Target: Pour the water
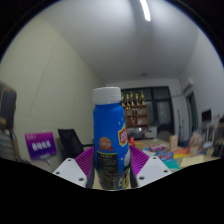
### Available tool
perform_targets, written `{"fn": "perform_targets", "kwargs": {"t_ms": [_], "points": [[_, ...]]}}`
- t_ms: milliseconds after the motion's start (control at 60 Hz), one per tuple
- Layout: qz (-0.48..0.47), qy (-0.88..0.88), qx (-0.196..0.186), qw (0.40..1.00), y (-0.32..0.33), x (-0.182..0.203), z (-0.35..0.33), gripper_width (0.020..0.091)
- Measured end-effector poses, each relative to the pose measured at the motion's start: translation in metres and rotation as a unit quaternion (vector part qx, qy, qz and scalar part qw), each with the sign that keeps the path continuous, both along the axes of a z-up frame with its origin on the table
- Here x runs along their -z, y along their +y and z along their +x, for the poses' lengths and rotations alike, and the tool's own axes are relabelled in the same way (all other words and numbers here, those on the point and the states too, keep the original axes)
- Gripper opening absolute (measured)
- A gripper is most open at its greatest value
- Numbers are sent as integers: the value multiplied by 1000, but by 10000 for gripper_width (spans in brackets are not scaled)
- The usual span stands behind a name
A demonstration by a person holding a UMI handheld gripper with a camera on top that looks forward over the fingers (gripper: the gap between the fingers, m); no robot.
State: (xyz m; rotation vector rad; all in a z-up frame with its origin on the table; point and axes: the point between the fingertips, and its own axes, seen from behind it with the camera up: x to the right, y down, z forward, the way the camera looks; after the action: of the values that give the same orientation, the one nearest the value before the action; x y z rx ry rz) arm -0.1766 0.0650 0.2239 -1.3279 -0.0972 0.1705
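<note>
While the tongs [110, 172] squeeze the blue bottle [110, 135] from both sides, it stands straight up in the lower middle, white cap on top.

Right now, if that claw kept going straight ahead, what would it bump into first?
Nothing new: the blue bottle already stands between the claw's fingers, filling the line ahead. Whether they press on it is unclear. Beyond it, the room lies much farther off.
</note>
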Motion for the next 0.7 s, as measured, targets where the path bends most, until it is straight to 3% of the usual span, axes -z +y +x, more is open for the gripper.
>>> {"fn": "perform_targets", "kwargs": {"t_ms": [83,117,167,217,233,267,300,367,483,600,700], "points": [[-57,145,-94,983,5,6,2,498],[-82,218,-161,959,5,3,-7,500],[-139,331,-215,908,4,11,-4,500],[-185,427,-258,847,5,19,2,499],[-197,463,-256,826,10,42,13,499],[-218,502,-284,787,-5,21,4,500],[-243,540,-305,746,8,34,12,501],[-276,603,-315,679,6,54,10,501],[-282,662,-306,624,10,54,31,502],[-277,724,-332,538,-11,42,33,504],[-274,743,-325,517,-28,33,32,500]]}}
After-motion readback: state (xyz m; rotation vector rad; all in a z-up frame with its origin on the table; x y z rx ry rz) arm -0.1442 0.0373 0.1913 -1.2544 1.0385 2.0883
